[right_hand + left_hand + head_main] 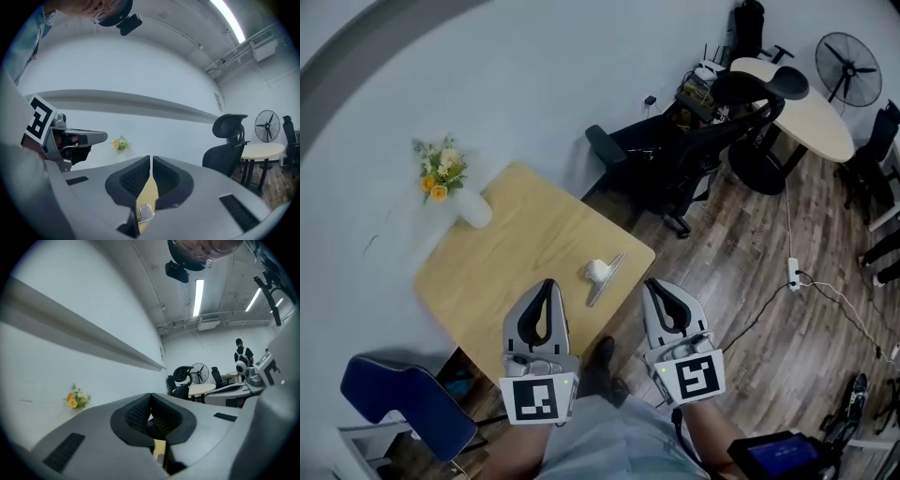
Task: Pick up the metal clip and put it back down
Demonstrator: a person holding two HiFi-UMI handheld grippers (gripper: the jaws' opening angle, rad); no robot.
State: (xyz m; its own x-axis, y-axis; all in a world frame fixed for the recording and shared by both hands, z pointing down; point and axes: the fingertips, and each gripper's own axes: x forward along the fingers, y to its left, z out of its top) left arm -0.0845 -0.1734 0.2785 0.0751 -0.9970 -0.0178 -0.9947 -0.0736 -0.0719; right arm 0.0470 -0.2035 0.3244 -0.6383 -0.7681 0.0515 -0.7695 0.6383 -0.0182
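A long silver metal clip (607, 278) lies flat near the right front corner of the wooden table (516, 262), with a small white lump (597, 270) touching its left side. My left gripper (549, 284) hovers over the table's near edge, left of the clip and apart from it, shut with nothing in it. My right gripper (653, 284) hangs just off the table's right corner, also shut and empty. In the left gripper view the ribbed pads (140, 412) meet at the tip. The right gripper view shows its pads (136, 178) pressed together the same way.
A white vase of yellow flowers (450, 183) stands at the table's far left corner by the wall. A blue chair (403, 394) is at the near left, and black office chairs (675, 159) stand beyond the table. A power strip (792, 274) and cables lie on the wooden floor.
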